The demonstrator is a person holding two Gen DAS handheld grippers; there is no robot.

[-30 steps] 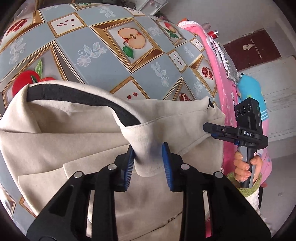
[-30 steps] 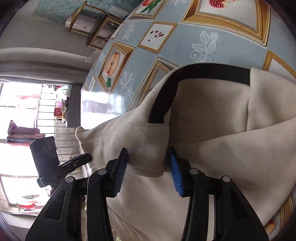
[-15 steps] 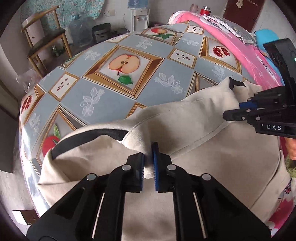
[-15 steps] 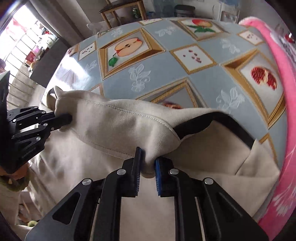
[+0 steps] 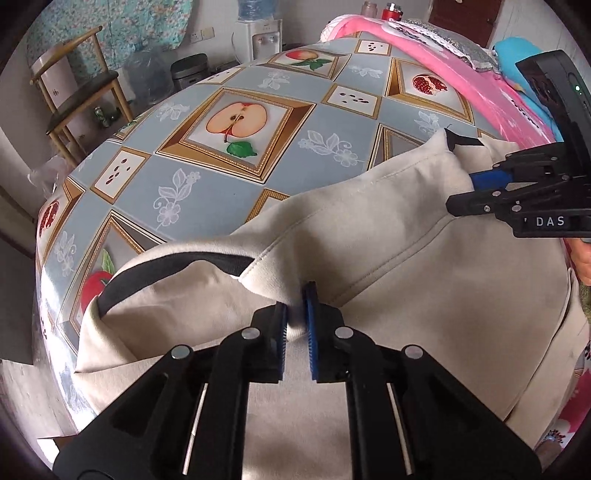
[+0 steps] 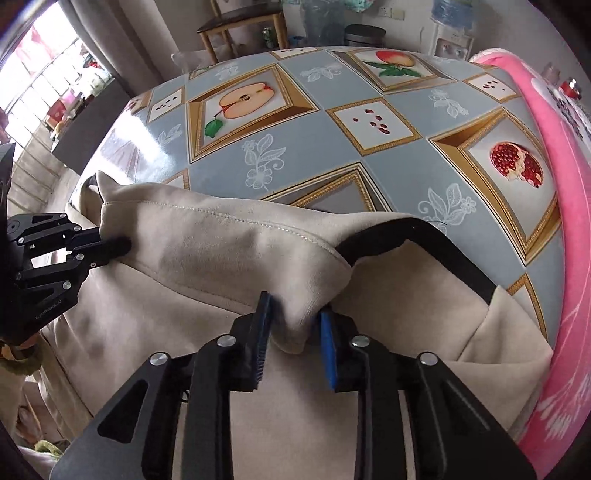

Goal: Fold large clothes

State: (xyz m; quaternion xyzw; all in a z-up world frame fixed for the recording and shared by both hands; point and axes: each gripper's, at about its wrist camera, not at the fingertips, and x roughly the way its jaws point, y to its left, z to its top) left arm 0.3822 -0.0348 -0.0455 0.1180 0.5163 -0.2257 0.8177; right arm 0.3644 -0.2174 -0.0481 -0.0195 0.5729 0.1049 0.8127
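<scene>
A large beige garment (image 5: 406,266) with a black neck band (image 5: 177,266) lies on the near part of the table; it also shows in the right wrist view (image 6: 207,251). My left gripper (image 5: 295,314) is shut on a fold of its upper edge beside the band. My right gripper (image 6: 293,321) pinches the same edge further along, with its jaws a little wider around a thick fold. Each gripper shows in the other's view, the right one (image 5: 476,184) at the right and the left one (image 6: 110,245) at the left, both on the cloth edge.
The table wears a blue-grey oilcloth (image 5: 229,184) printed with fruit. A pink cloth (image 6: 554,184) lies along its right side. A wooden chair (image 5: 70,92), a bin (image 5: 188,72) and a water dispenser (image 5: 258,29) stand beyond the far edge.
Both grippers closed on the garment's upper edge about a second ago, then lifted and drew it toward me. The right jaws have since spread slightly around the fold.
</scene>
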